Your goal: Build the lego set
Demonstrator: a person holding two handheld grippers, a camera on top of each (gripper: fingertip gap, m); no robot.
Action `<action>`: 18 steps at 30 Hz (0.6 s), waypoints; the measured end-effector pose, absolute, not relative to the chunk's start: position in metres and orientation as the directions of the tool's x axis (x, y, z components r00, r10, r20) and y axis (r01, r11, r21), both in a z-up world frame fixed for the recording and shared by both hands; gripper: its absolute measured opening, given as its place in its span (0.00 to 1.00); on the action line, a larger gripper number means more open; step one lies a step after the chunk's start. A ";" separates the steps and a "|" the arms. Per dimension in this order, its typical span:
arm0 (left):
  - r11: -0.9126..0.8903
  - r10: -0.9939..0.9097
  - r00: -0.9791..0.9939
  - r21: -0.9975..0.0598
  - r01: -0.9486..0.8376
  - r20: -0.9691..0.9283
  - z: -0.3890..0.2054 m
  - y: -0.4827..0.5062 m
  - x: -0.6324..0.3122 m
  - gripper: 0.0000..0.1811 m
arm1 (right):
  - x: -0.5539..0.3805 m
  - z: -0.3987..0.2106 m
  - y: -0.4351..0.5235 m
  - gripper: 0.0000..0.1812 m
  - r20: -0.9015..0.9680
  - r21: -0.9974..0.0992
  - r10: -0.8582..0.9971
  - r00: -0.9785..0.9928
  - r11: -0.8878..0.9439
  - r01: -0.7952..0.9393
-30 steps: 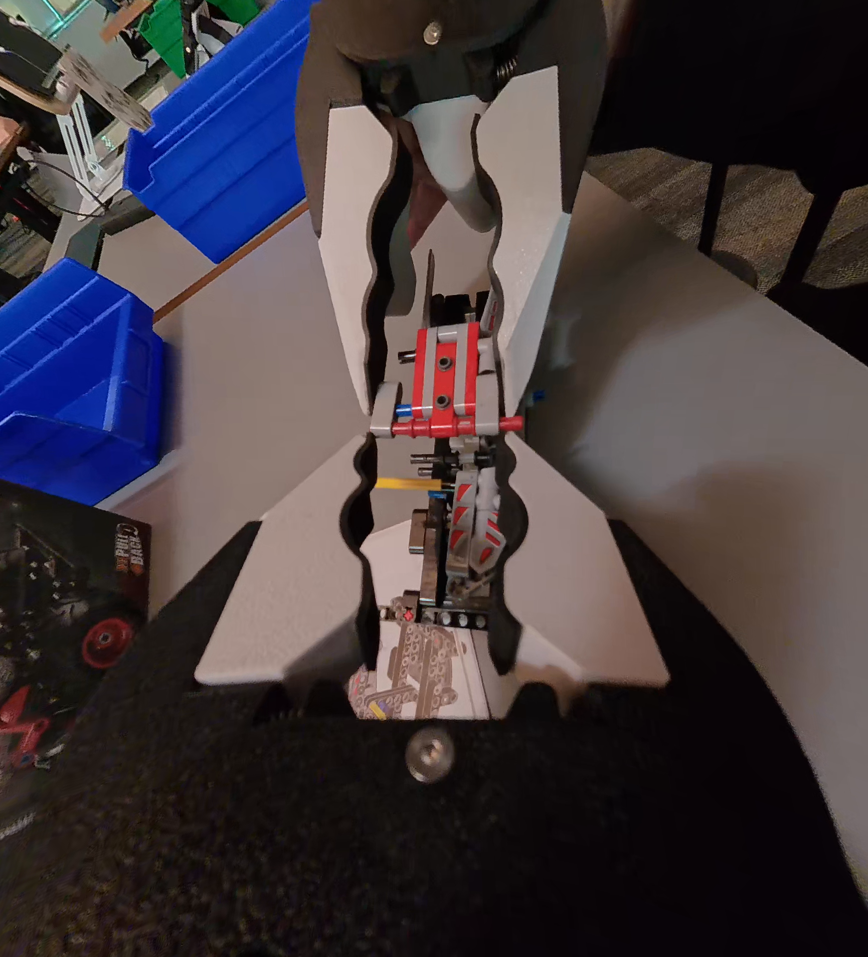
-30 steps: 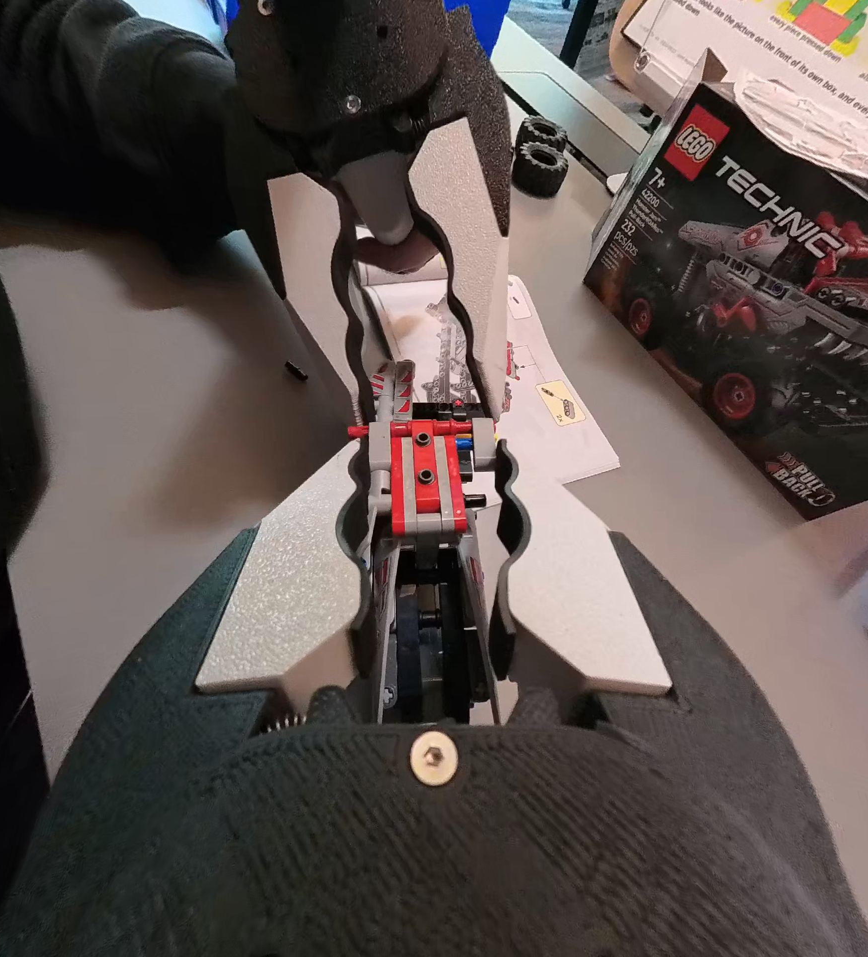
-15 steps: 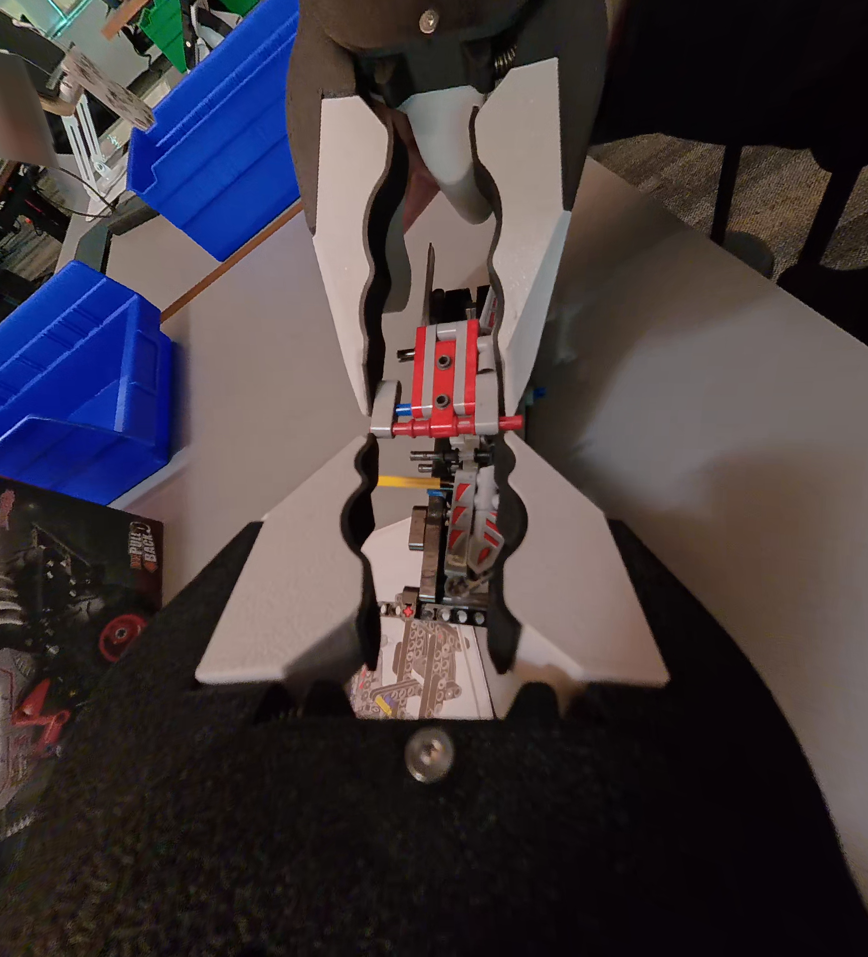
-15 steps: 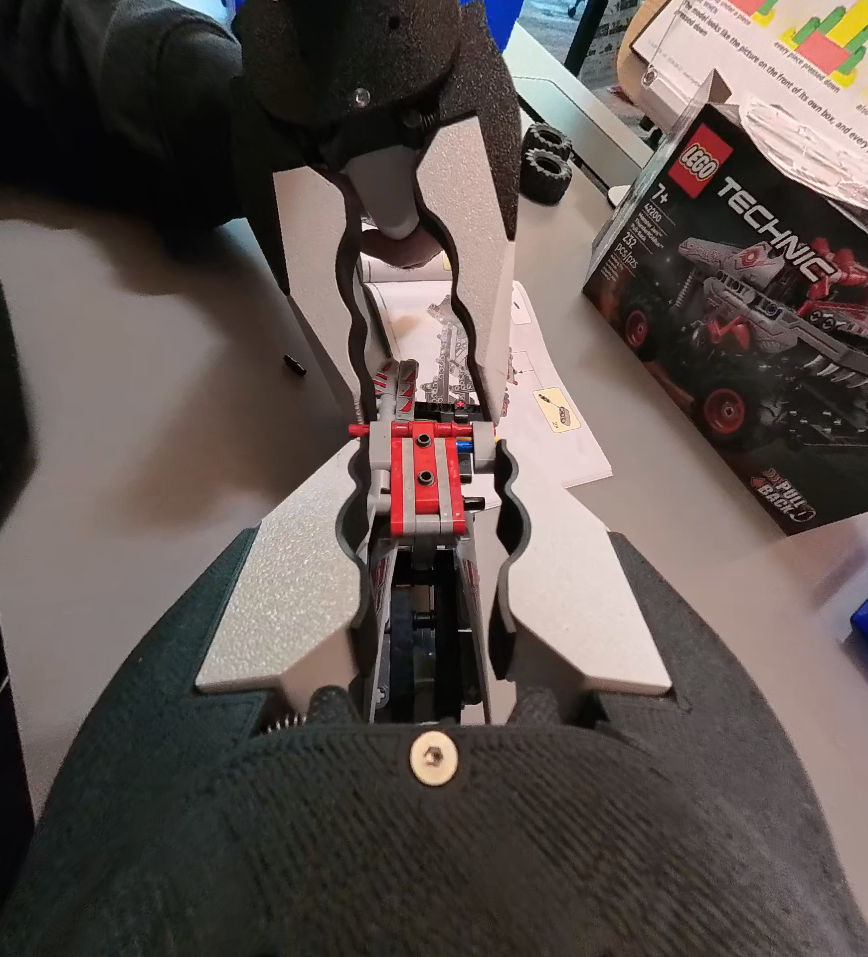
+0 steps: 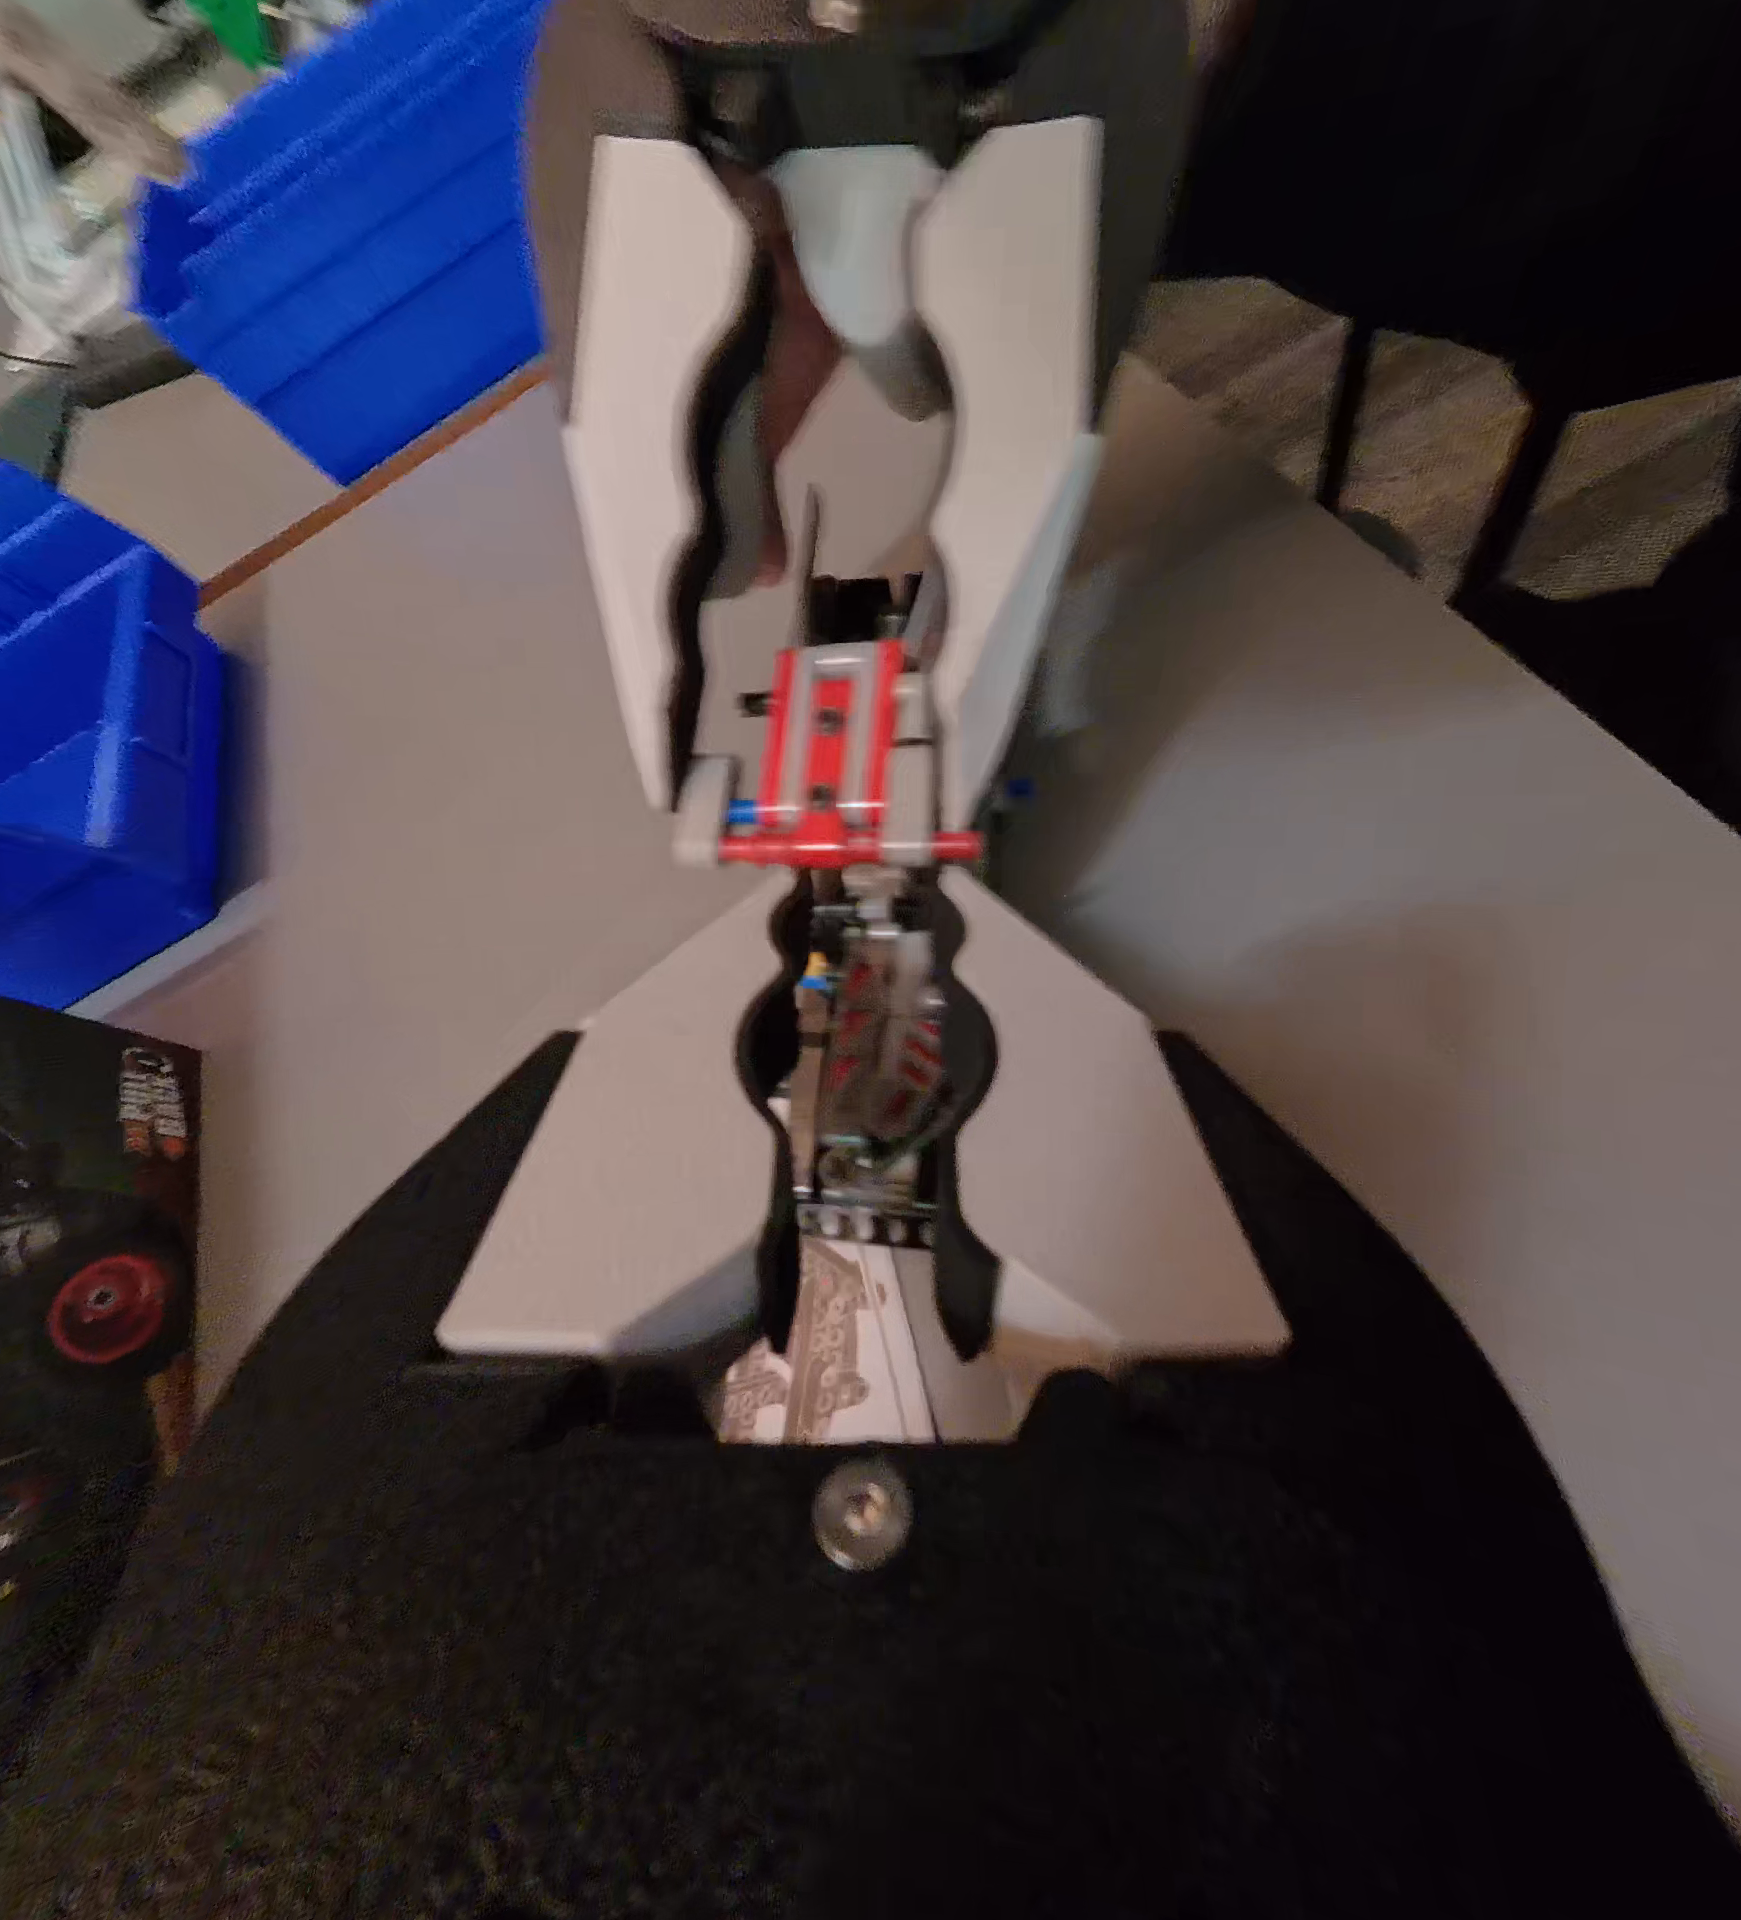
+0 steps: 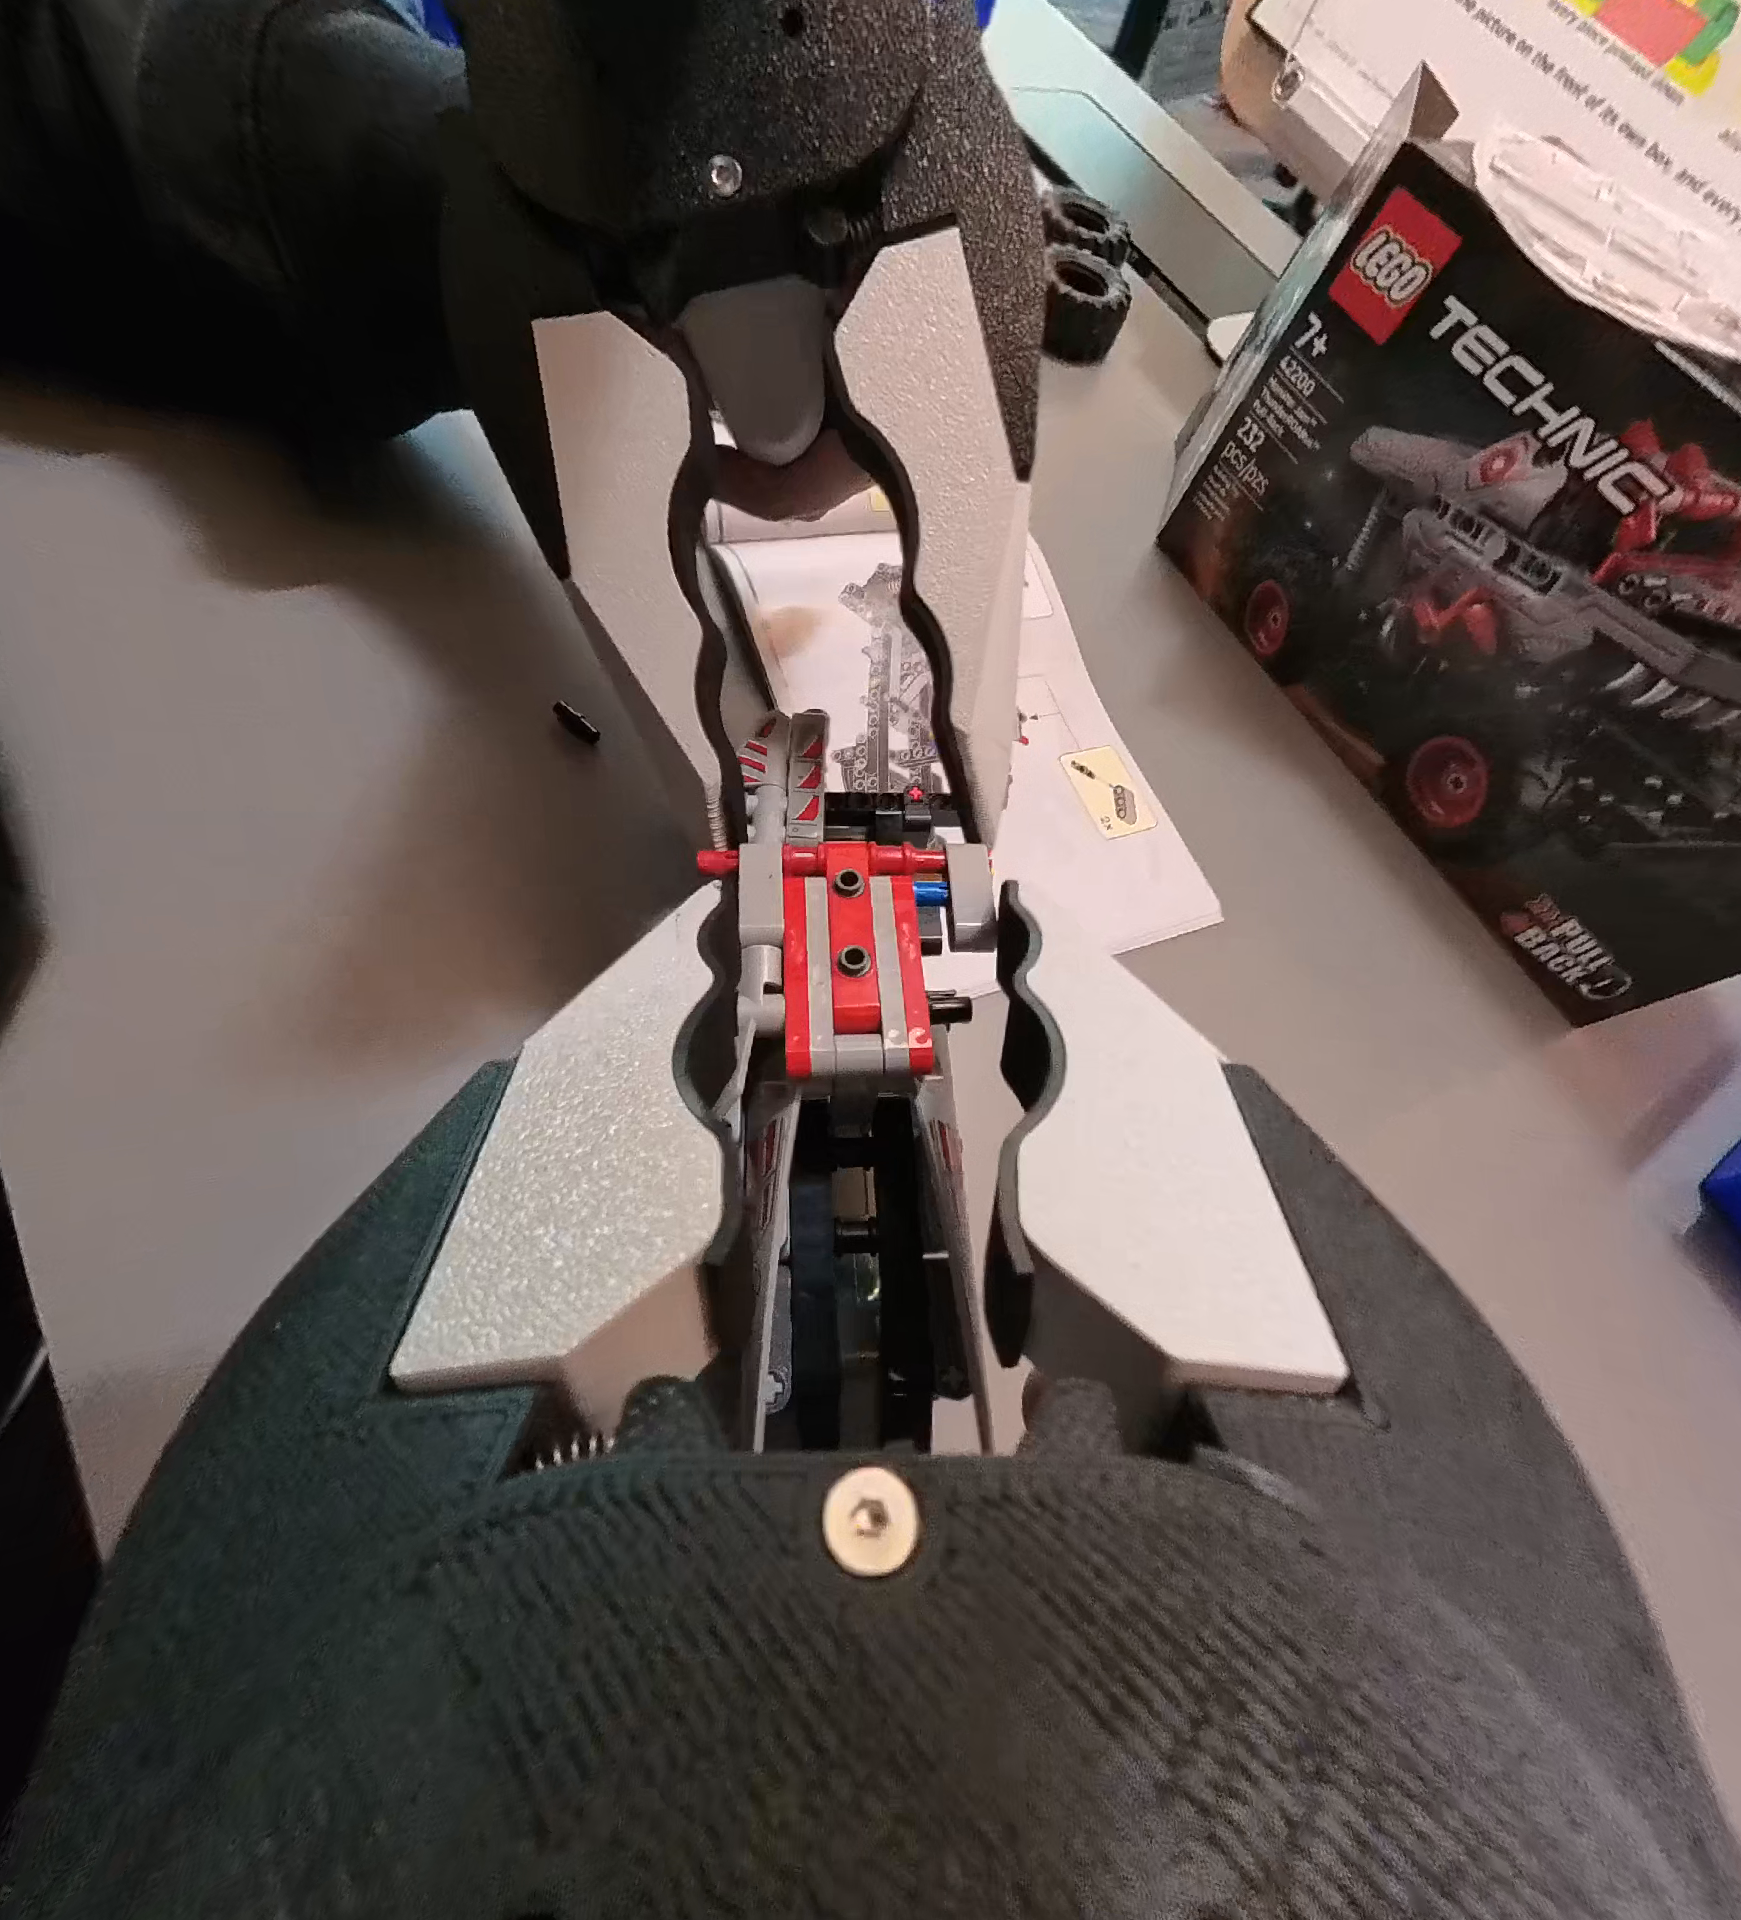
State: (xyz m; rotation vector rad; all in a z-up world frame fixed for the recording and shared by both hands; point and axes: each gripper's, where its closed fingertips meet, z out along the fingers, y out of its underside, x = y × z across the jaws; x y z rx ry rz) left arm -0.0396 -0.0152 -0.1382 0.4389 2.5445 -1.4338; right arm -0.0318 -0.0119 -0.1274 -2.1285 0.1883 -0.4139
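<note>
Red-and-grey plastic lego truck assembly [image 6: 850,966]: light, stiff, pins fragile; R gripper [image 6: 861,945] & L gripper [image 5: 861,935] at 12 o'clock both clamp its sides; grip chassis beams

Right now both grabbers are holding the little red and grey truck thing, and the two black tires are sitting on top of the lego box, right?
Almost. Both grippers do hold the lego model, but the two black tires sit on the table behind the lego box, not on it. The right wrist view shows this.
</note>
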 end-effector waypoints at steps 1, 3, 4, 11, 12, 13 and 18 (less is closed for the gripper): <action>0.490 0.160 -0.937 -0.799 0.349 -0.311 -0.139 -0.017 -0.040 0.01 | -0.027 -0.127 -0.014 0.27 0.222 -0.830 -0.321 0.921 -0.558 0.006; 0.501 0.123 -0.918 -0.775 0.385 -0.376 -0.139 -0.020 -0.035 0.04 | -0.017 -0.127 -0.021 0.26 0.239 -0.814 -0.368 0.898 -0.581 -0.022; 0.506 0.121 -0.915 -0.769 0.391 -0.385 -0.138 -0.020 -0.035 0.07 | -0.019 -0.127 -0.021 0.26 0.240 -0.802 -0.351 0.905 -0.597 -0.019; 0.532 0.132 -0.932 -0.769 0.355 -0.339 -0.134 -0.012 -0.034 0.23 | -0.027 -0.125 -0.024 0.26 0.190 -0.778 -0.332 0.924 -0.625 -0.065; 0.532 0.128 -0.929 -0.766 0.360 -0.348 -0.135 -0.013 -0.033 0.24 | -0.029 -0.125 -0.024 0.26 0.171 -0.773 -0.327 0.929 -0.629 -0.080; 0.534 0.131 -0.927 -0.763 0.364 -0.351 -0.136 -0.013 -0.034 0.23 | -0.029 -0.124 -0.025 0.26 0.145 -0.765 -0.328 0.933 -0.636 -0.104; 0.538 0.115 -0.937 -0.772 0.338 -0.330 -0.138 -0.013 -0.030 0.23 | -0.022 -0.130 -0.031 0.26 0.056 -0.686 -0.374 0.926 -0.688 -0.237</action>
